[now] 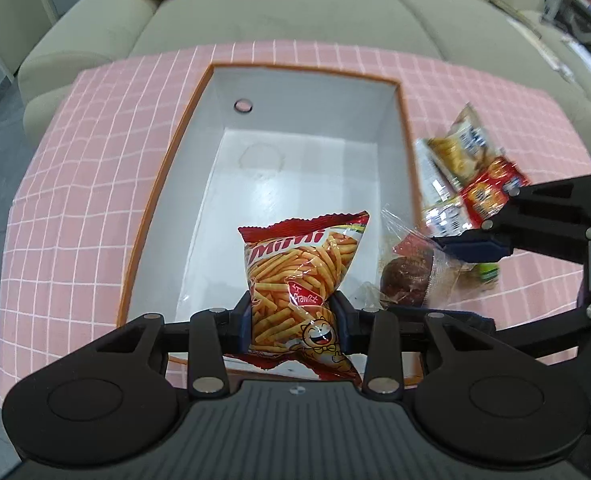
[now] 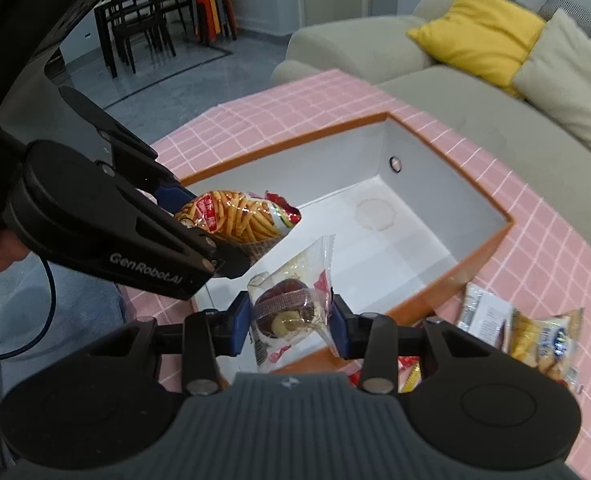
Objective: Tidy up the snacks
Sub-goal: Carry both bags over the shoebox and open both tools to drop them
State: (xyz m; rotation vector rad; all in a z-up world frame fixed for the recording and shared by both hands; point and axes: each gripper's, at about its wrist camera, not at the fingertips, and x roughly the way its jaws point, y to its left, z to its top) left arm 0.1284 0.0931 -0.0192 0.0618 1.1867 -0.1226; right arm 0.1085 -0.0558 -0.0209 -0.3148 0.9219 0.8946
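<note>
My left gripper (image 1: 293, 322) is shut on a red bag of prawn sticks (image 1: 301, 276), held above the near end of a white box with an orange rim (image 1: 167, 168). The right wrist view shows the same bag of prawn sticks (image 2: 239, 216) hanging over the box (image 2: 415, 208). My right gripper (image 2: 291, 326) is shut on a clear-wrapped chocolate cake (image 2: 287, 312), over the box's near right edge. That wrapped chocolate cake (image 1: 407, 276) and the right gripper's fingers (image 1: 471, 246) also show at the right of the left wrist view. The box holds nothing.
Several loose snack packets (image 1: 463, 168) lie on the pink checked tablecloth (image 1: 75, 200) right of the box, also seen as packets (image 2: 535, 336) in the right wrist view. A beige sofa (image 1: 295, 12) with a yellow cushion (image 2: 479, 28) stands behind the table. Dark dining chairs (image 2: 143, 24) stand far off.
</note>
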